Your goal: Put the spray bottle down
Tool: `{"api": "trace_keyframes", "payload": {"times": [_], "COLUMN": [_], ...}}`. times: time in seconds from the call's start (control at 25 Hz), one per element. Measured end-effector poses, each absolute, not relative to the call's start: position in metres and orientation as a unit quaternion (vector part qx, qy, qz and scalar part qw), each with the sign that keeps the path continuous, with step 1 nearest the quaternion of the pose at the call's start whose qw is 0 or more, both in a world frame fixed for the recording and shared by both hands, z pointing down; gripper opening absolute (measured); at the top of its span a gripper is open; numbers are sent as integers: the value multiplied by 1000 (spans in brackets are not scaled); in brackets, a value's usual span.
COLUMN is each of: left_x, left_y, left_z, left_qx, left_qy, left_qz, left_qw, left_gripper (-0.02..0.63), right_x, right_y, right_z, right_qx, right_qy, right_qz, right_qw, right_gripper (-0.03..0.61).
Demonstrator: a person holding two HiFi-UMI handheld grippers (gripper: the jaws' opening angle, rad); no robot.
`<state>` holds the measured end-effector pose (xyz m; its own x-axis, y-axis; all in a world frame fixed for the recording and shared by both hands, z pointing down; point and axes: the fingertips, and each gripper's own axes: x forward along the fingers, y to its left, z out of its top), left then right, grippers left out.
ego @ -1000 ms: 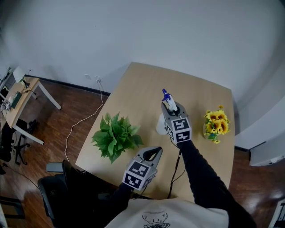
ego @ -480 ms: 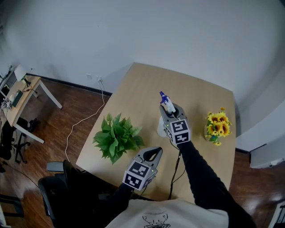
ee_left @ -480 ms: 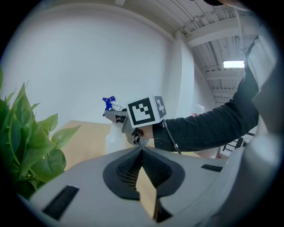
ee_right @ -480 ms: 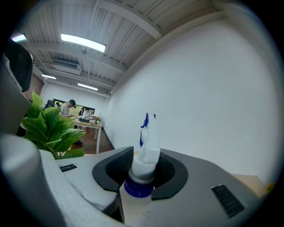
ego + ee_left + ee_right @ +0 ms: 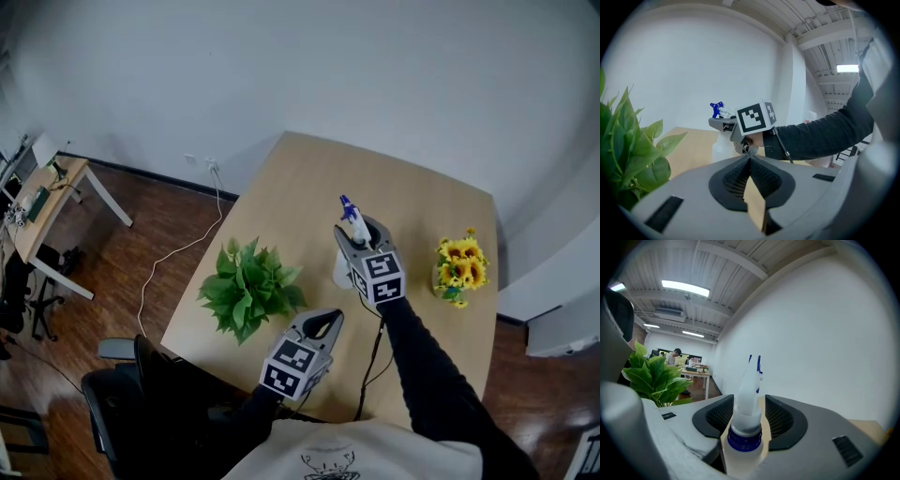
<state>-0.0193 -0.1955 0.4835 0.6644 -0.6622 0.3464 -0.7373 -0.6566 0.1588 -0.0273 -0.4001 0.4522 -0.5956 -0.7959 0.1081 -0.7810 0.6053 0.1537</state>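
Note:
A white spray bottle [image 5: 340, 270] with a blue-tipped nozzle and blue collar [image 5: 745, 439] stands upright on the wooden table [image 5: 300, 187], near its middle. My right gripper [image 5: 360, 234] reaches level around the bottle's neck. Its jaws are opening, the neck is still between them, and a gap shows beside the right pad [image 5: 783, 417]. My left gripper [image 5: 324, 320] hovers near the table's front edge, shut with nothing in it; its tips meet [image 5: 750, 157]. From the left gripper view the bottle [image 5: 720, 110] shows behind the right gripper's marker cube.
A leafy green potted plant [image 5: 248, 287] sits at the table's left front, close to my left gripper. Sunflowers in a pot [image 5: 457, 263] stand at the right edge. A black cable [image 5: 371, 358] hangs from the right gripper. A dark chair [image 5: 120, 398] stands lower left.
The right gripper's jaws have spread apart from the bottle's neck. The bottle and both hands have hardly shifted.

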Motion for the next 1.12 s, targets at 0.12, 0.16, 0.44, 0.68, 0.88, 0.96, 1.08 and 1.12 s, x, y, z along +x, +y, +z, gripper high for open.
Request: {"api": "trace_keyframes", "payload": {"times": [0.12,0.16,0.44,0.68,0.88,0.96,1.08,1.12], "left_x": [-20,-20,-21,-19,-4,5,21,27], "left_y": [-195,-194,-189,-185,-178,-175,-169,-166], "left_z": [484,484,487,485,481,478,471,468], "left_qx": [900,900,899,898,904,908,915,918], "left_qy": [-390,-389,-388,-392,-383,-375,-361,-355], "left_qz": [131,131,131,130,129,128,125,124], "left_qw": [145,146,153,150,140,136,130,127], "left_gripper": [0,0,0,0,0,0,0,0], "right_x": [-26,-25,-2,48,92,105,118,122], "right_y": [-399,-398,-368,-303,-251,-235,-211,-204], "right_z": [456,458,461,459,442,432,417,412], "right_qx": [440,441,452,489,521,527,522,523], "right_qy": [-893,-892,-889,-871,-853,-850,-853,-852], "right_qz": [-34,-29,3,30,26,19,15,15], "right_qw": [88,89,73,40,13,8,-8,-13], "right_gripper": [197,211,250,197,0,0,0,0]}}
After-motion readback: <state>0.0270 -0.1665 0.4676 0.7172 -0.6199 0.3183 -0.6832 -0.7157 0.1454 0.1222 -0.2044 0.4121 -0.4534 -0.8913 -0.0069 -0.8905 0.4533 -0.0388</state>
